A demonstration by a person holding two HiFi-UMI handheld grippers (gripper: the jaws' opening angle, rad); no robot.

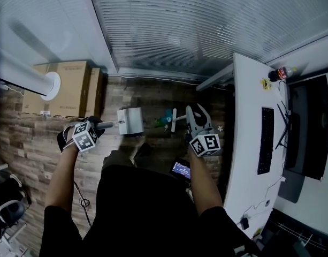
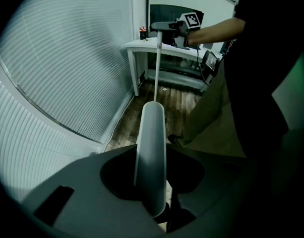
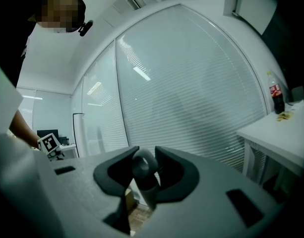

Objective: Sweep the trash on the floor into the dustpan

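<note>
- While the left claw (image 2: 152,170) pinches the broad, pale dustpan handle (image 2: 151,133), the right claw (image 3: 144,162) is clamped on the grey, ring-ended broom handle (image 3: 146,180).
- The dustpan (image 1: 130,121), a boxy off-white pan, is down at the wooden floor (image 1: 30,138), just ahead of the person's shoe (image 1: 142,150).
- A pale scrap (image 1: 220,128) lies beside the white worktop (image 1: 249,106), which carries a keyboard (image 1: 266,141) and a bottle (image 1: 284,72).
- Cardboard boxes (image 1: 67,87) stand by the blinds (image 1: 206,25) at the left.
</note>
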